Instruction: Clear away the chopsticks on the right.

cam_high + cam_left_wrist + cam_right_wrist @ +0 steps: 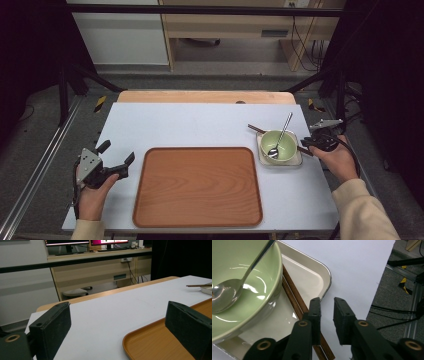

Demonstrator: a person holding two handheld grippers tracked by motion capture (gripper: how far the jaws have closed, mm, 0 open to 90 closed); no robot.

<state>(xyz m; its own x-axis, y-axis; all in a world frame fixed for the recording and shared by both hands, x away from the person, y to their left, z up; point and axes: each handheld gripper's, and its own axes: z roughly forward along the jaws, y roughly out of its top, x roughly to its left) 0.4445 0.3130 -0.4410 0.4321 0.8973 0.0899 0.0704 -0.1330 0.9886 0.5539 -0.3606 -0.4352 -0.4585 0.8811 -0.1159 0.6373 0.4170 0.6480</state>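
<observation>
A green bowl (286, 148) with a metal spoon (283, 131) in it stands in a small white dish (295, 161) at the table's right. Brown chopsticks (256, 129) lie across the dish under the bowl. My right gripper (307, 143) is at the dish's right edge. In the right gripper view its jaws (327, 302) stand a little apart with only bare table between them. The chopsticks (292, 297) run just under and beside its left jaw, next to the bowl (249, 290) and spoon (227, 293). My left gripper (117, 151) hovers wide open left of the wooden tray (197, 185).
The tray (155, 340) has nothing on it, and its corner lies beneath my left gripper's (117, 322) right jaw. The white mat ends close to the right of the dish (309, 280), with floor rails and cables beyond. A wooden strip borders the far edge.
</observation>
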